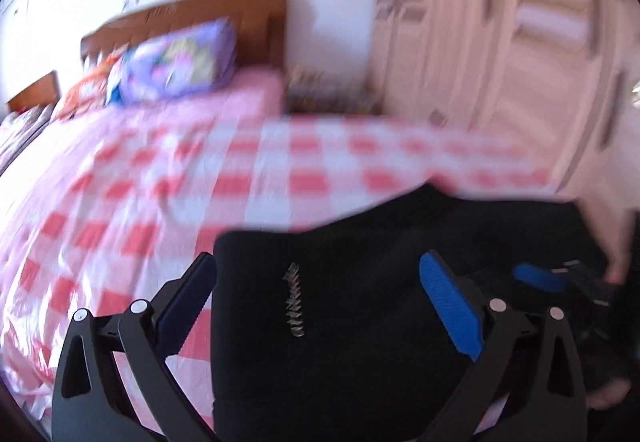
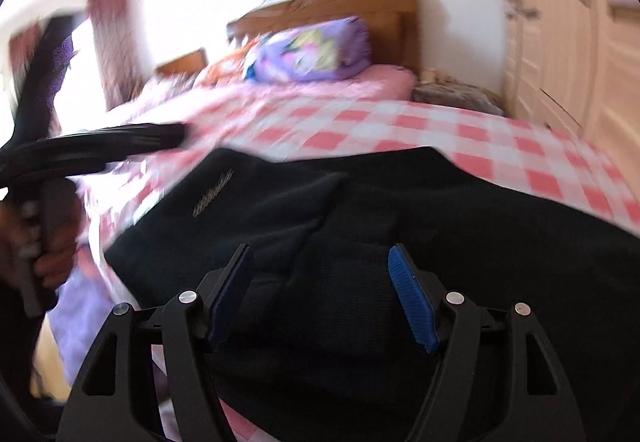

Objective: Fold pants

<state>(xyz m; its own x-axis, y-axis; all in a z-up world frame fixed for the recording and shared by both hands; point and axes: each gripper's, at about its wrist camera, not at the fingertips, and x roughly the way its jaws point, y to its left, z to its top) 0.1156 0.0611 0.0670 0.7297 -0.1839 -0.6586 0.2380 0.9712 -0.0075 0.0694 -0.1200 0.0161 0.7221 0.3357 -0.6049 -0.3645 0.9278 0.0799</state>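
Black pants (image 1: 340, 302) lie on the near edge of a bed with a pink and white checked cover (image 1: 160, 181); a small grey logo shows on the cloth. They also show in the right wrist view (image 2: 360, 222), partly folded with overlapping layers. My left gripper (image 1: 320, 282) is open, its blue-padded fingers spread on either side of the cloth edge. My right gripper (image 2: 320, 274) is open just above the pants' folded part. The left gripper's black frame (image 2: 100, 145) shows at the left of the right wrist view. Both views are motion-blurred.
A purple pillow (image 1: 176, 69) and an orange one lie by the wooden headboard (image 1: 192, 17). A pale wardrobe (image 1: 500, 41) stands to the right of the bed. The checked cover (image 2: 440, 129) stretches beyond the pants. A window with red curtains (image 2: 108, 41) is at the left.
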